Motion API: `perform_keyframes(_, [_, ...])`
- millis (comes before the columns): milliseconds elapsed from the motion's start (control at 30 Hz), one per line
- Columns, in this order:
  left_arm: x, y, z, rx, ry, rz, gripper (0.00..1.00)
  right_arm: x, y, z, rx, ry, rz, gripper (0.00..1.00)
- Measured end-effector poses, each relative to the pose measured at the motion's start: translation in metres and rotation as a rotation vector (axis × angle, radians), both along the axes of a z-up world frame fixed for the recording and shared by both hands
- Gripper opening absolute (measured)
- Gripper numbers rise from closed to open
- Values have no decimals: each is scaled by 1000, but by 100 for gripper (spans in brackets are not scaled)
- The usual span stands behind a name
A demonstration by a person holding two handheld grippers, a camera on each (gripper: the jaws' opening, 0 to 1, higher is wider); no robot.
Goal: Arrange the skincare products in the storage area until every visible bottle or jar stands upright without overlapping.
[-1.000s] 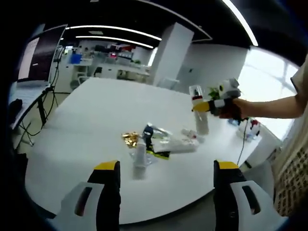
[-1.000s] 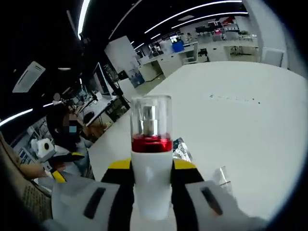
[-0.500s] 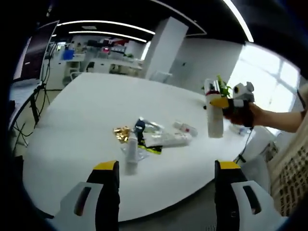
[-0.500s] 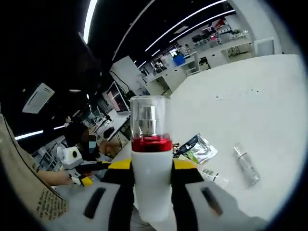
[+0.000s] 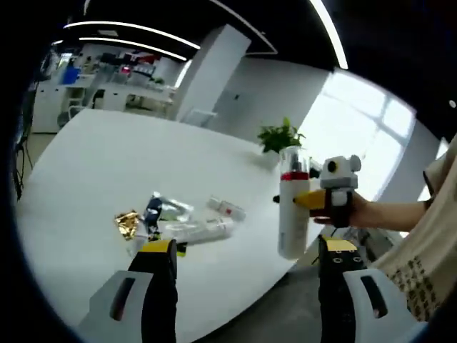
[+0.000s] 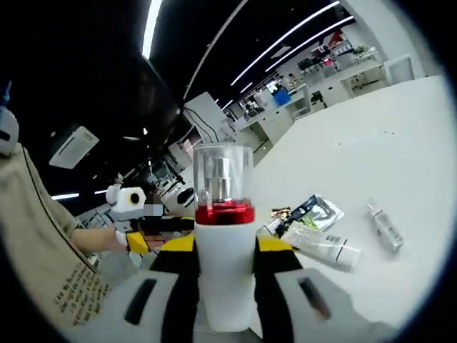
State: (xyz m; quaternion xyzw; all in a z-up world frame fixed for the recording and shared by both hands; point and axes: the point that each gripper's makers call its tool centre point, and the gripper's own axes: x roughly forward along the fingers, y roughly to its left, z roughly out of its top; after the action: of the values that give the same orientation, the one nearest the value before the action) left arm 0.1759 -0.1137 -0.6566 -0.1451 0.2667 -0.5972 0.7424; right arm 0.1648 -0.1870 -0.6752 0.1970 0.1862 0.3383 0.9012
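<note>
The right hand-held gripper (image 6: 225,286) clamps a white pump bottle (image 6: 224,236) with a red band and clear cap, held upright at centre frame above the white surface (image 6: 371,136). In the left gripper view, the left hand-held gripper (image 5: 246,286) stands open and empty at the bottom, while a white tube (image 5: 200,230), a small bottle (image 5: 226,209) and sachets (image 5: 128,222) lie scattered left of centre.

- My big white round table (image 5: 86,164) carries a small heap.
- White squeeze tube (image 5: 200,230) lies flat; crumpled gold wrapper (image 5: 127,221) nearby, small clear vial (image 5: 226,209) just beyond.
</note>
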Motion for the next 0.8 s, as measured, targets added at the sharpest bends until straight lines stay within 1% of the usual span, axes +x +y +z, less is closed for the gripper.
perform_keyframes(33, [-4,-11,12,-40,10,-36,76,-2,1,3,-7,-16,10,28])
perform_keyframes(67, [-8,-19,19,-59,13,-64,76,-6,3,6,-15,-33,25,28])
perform_keyframes(133, [-15,-36,29,-70,-6,-135,76,-10,3,11,-25,-59,52,28])
perform_keyframes(200, [-23,-50,33,-61,-42,-204,76,-15,5,16,-29,-75,76,28])
perform_keyframes(267, [-31,-64,37,-67,-48,-260,74,-18,7,20,-29,-85,91,28])
perform_keyframes(333, [-35,-75,40,-78,-49,-296,72,-22,7,24,-30,-98,112,28])
perform_keyframes(467, [-41,-88,44,-83,-65,-348,68,-28,8,31,-13,-116,146,28])
perform_keyframes(567, [-45,-93,48,-99,-74,-393,61,-33,7,35,12,-129,170,28])
perform_keyframes(600, [-46,-95,49,-105,-70,-406,57,-35,7,37,18,-134,181,28])
perform_keyframes(700, [-53,-101,55,-130,-59,-450,52,-41,9,41,28,-150,208,28])
perform_keyframes(733, [-57,-103,56,-129,-69,-474,51,-42,9,42,33,-151,213,28])
perform_keyframes(767, [-58,-104,56,-128,-72,-481,49,-43,9,43,38,-153,216,28])
perform_keyframes(800, [-61,-106,55,-122,-85,-501,46,-44,9,43,45,-155,218,28])
